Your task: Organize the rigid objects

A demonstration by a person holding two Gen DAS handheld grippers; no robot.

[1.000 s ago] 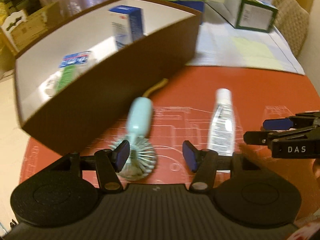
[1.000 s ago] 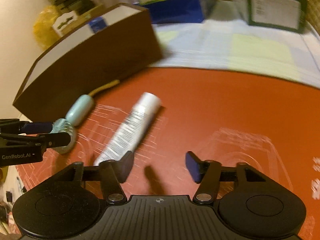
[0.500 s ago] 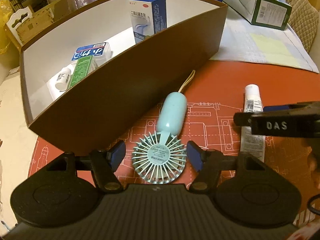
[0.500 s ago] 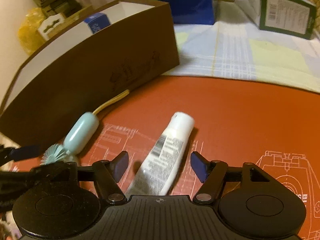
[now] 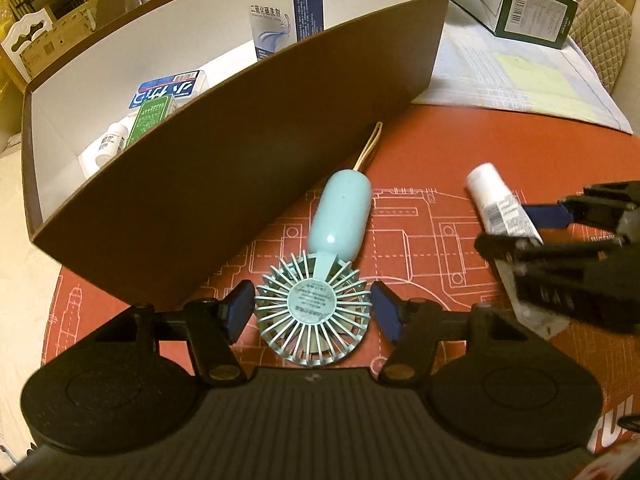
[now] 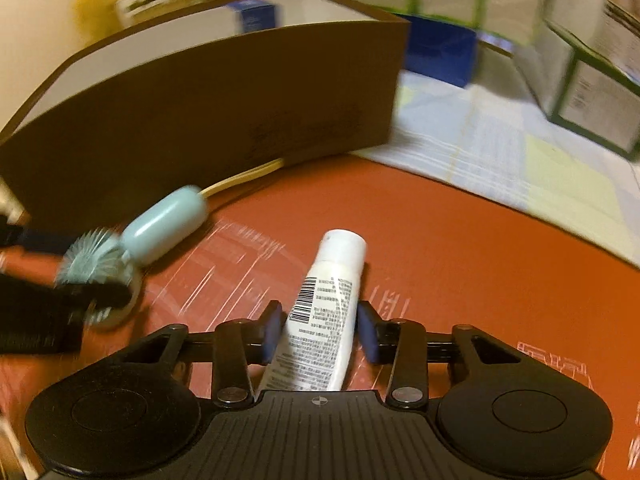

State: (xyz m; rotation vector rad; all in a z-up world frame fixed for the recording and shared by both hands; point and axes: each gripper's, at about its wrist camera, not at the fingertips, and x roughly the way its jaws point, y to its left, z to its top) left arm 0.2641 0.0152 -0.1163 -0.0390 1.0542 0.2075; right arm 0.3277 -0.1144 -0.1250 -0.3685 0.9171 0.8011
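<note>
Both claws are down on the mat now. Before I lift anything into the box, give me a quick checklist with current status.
1. Tube between the right claw pads: ok; jaws closing.
2. Right pads pressing on the tube: cannot tell; a gap seems to remain on each side.
3. Fan head centred in the left claw: ok.
4. Left claw gripping the fan: not ok; pads stand clear of the head while the jaws close.
5. Room in the box: ok; bare white floor shows beside the cartons.
6. Fan's cord free of the box: cannot tell; it runs right along the wall.
</note>
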